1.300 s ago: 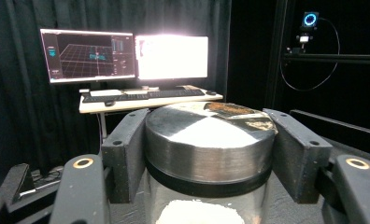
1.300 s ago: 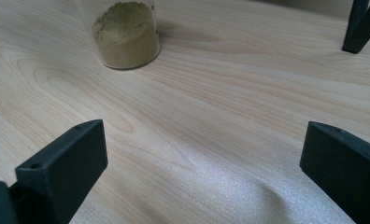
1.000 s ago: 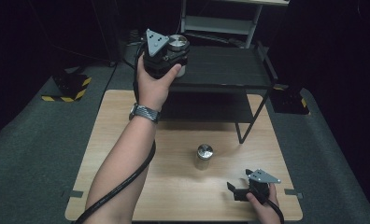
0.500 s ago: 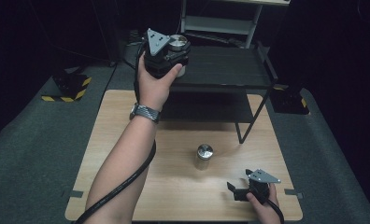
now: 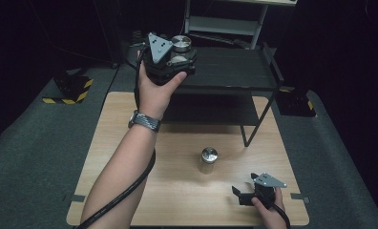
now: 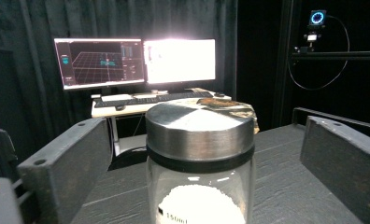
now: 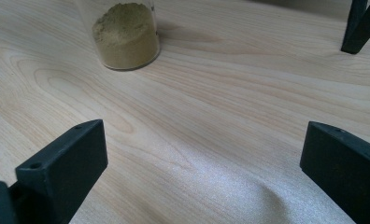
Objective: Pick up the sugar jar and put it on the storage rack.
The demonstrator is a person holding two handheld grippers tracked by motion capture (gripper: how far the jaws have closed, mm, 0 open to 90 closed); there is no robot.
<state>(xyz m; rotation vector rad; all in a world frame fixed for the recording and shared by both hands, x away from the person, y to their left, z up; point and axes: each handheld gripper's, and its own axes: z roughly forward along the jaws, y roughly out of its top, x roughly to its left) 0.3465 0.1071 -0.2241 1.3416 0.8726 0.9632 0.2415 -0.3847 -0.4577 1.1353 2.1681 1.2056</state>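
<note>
The left gripper (image 6: 199, 154) is held with its jaws spread wide; a white-powder jar (image 6: 200, 158) stands between them untouched, on the black shelf's (image 5: 235, 67) top at 11 o'clock. The right gripper (image 7: 197, 168) is likewise released, holding nothing, over the wooden table (image 7: 230, 112), a green-powder jar (image 7: 124, 35) at 11 o'clock.

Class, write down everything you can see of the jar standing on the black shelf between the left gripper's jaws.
The jar is clear glass with a round, brushed-metal lid over a black band. White powder fills its lower part, and a black label reads 150ml. It stands upright on the top of the black shelf, near its left end. The left gripper has its jaws open on either side, with gaps to the glass, so nothing grips it.
</note>
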